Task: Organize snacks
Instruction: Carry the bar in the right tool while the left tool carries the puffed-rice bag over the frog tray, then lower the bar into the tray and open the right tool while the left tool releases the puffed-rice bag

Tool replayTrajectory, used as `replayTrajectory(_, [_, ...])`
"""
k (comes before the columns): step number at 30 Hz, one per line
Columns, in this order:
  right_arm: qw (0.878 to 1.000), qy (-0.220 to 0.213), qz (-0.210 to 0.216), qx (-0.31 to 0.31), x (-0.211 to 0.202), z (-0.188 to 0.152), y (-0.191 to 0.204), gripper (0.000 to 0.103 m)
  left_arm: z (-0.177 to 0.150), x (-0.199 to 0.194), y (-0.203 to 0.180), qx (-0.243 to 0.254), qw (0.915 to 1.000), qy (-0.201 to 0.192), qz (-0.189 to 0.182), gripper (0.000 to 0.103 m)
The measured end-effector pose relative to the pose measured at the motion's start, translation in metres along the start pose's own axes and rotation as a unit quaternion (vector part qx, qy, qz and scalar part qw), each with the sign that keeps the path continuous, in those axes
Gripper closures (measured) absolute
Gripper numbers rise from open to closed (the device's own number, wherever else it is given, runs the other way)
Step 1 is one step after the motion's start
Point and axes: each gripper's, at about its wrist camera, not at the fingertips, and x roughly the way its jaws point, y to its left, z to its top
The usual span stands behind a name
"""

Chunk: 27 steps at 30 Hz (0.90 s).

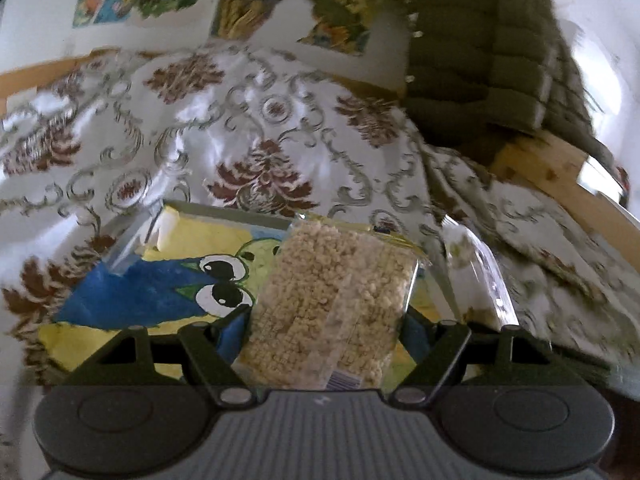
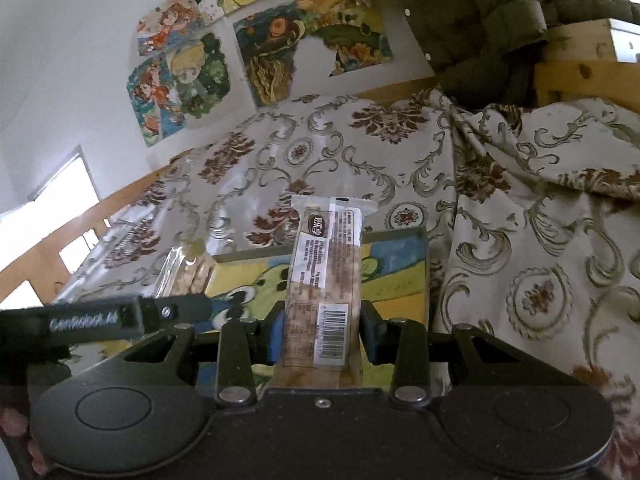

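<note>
Clear cracker pack [image 1: 332,308] gripped in my left gripper [image 1: 324,340] | right gripper [image 2: 324,336] clamps wafer bar [image 2: 326,280] | both over tray [image 1: 132,296], ready for sorting.

Your way to the tray is open in the middle

The painted frog-picture tray [image 2: 400,276] lies bare ahead of you; a clear packet of pale biscuits [image 2: 188,270] crowds its left edge, and the rumpled floral cloth [image 2: 520,208] rises on the right.

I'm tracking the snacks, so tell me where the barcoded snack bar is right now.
In the right wrist view, the barcoded snack bar is clamped between the right gripper pads, pointing out over the frog-painted tray on the floral bedspread.
</note>
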Motion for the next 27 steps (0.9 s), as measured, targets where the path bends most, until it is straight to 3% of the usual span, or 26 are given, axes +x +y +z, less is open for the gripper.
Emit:
replayTrajectory(11, [0.999, 0.039, -0.030, -0.018, 0.058, -0.009, 0.004, 0.063, -0.005, 0.057, 0.015, -0.035, 0.9960, 0.066, 0.049, 0.022])
replayTrajectory(16, [0.996, 0.062, -0.056, -0.038, 0.065, -0.015, 0.009, 0.063, -0.008, 0.064, 0.012, -0.030, 0.9931, 0.093, 0.064, 0.022])
replayTrajectory(27, [0.995, 0.071, -0.060, -0.038, 0.063, -0.018, 0.009, 0.060, -0.007, 0.069, 0.000, -0.024, 0.9888, 0.117, 0.089, 0.020])
